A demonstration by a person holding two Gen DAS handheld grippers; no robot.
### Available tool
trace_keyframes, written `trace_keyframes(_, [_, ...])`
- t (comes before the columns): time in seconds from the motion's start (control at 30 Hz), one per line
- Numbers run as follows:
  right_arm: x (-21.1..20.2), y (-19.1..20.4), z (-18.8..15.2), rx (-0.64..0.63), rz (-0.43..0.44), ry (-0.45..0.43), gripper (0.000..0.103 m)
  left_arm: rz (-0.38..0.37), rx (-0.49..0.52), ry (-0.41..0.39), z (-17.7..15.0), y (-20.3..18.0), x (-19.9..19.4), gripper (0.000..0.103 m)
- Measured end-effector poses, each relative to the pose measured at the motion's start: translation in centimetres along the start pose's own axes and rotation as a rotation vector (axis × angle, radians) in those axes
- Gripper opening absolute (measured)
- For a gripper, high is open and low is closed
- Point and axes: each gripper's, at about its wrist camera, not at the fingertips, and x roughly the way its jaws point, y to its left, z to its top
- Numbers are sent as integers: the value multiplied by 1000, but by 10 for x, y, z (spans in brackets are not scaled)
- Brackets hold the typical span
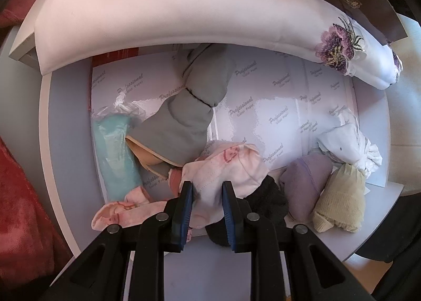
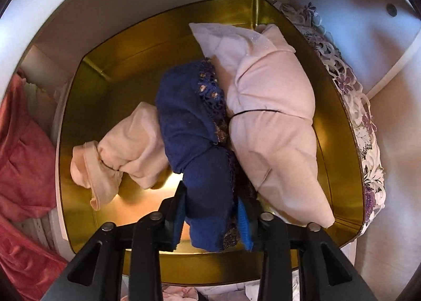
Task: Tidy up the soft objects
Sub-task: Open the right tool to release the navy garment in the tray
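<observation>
Right tongs (image 2: 211, 208) clamping navy bundle (image 2: 192, 127), long axis pointing away

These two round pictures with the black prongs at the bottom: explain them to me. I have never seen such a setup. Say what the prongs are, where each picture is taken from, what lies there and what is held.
The prongs are two-finger grippers that a person holds, one in each hand. A wide-angle camera sits on each and looks forward along its fingers, hence the round, bent pictures.

The left wrist view shows the left gripper closed on a pink-and-white garment on a white shelf lined with printed paper. Around it lie a grey bundle tied with a black band, a teal roll, a lilac piece, a beige sock, a black piece and a white pillow behind.

The right wrist view shows the right gripper gripping a navy blue garment over a gold tin, which already holds two pale pink bundles.
</observation>
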Motion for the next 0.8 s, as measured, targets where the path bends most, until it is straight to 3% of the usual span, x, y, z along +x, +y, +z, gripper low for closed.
trace_keyframes(0.13, [-7,6,-7,-62,-6,-16,44,7,2,-4,-1,-2,2,22])
trace_keyframes(0.3, [-23,12,-18,-113,-18,-51,58,10,3,-7,-3,-4,0,22])
trace_keyframes(0.6, [-69,10,-53,-218,-9,-119,65,-3,-10,-6,-4,-1,-2,22])
trace_keyframes(0.8, [-82,-2,-82,-270,-8,-120,68,-1,-3,-6,-5,2,1,22])
